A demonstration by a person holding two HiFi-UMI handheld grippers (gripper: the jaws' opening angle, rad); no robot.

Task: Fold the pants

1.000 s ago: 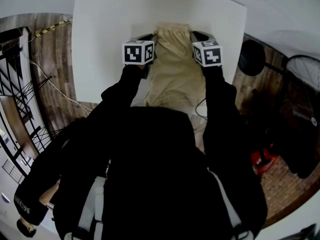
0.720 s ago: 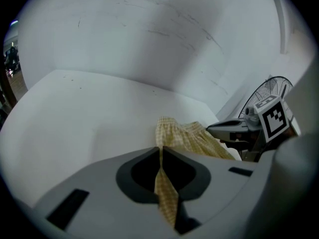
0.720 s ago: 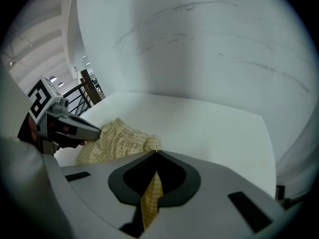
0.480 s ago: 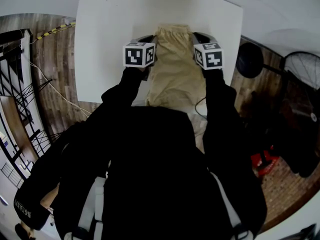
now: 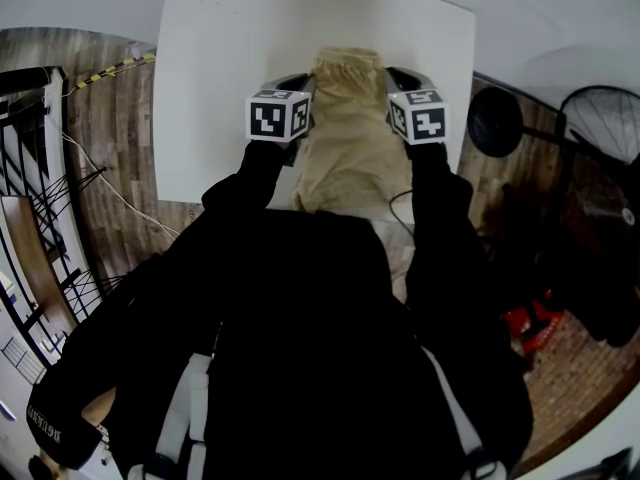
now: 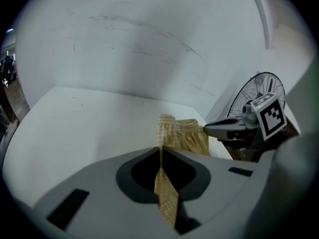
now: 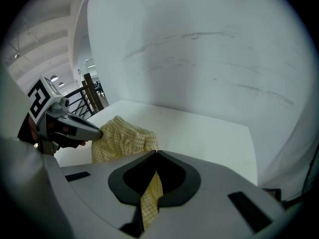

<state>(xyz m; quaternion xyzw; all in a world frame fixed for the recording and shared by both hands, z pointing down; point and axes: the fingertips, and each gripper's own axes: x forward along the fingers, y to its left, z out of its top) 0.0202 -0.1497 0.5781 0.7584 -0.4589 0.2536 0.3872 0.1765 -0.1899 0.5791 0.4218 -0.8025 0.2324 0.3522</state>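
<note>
On the white table (image 5: pixel 220 68), the yellow checked pants (image 5: pixel 350 148) are laid lengthwise and are pinched at opposite side edges by the left gripper (image 6: pixel 160 151) and right gripper (image 7: pixel 155 156), both clamped on cloth, so a fold is judged begun and an even, joint lift is called for next.

Left gripper (image 5: pixel 303 82) and right gripper (image 5: pixel 391 78) flank pants (image 5: pixel 350 140) on white table (image 5: pixel 230 48).

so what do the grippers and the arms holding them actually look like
The left gripper and right gripper look alike: grey moulded bodies with a dark recess behind two tapered jaws. Each carries a white cube printed with black square markers. The person wears long black sleeves that run right up to the grippers.
</note>
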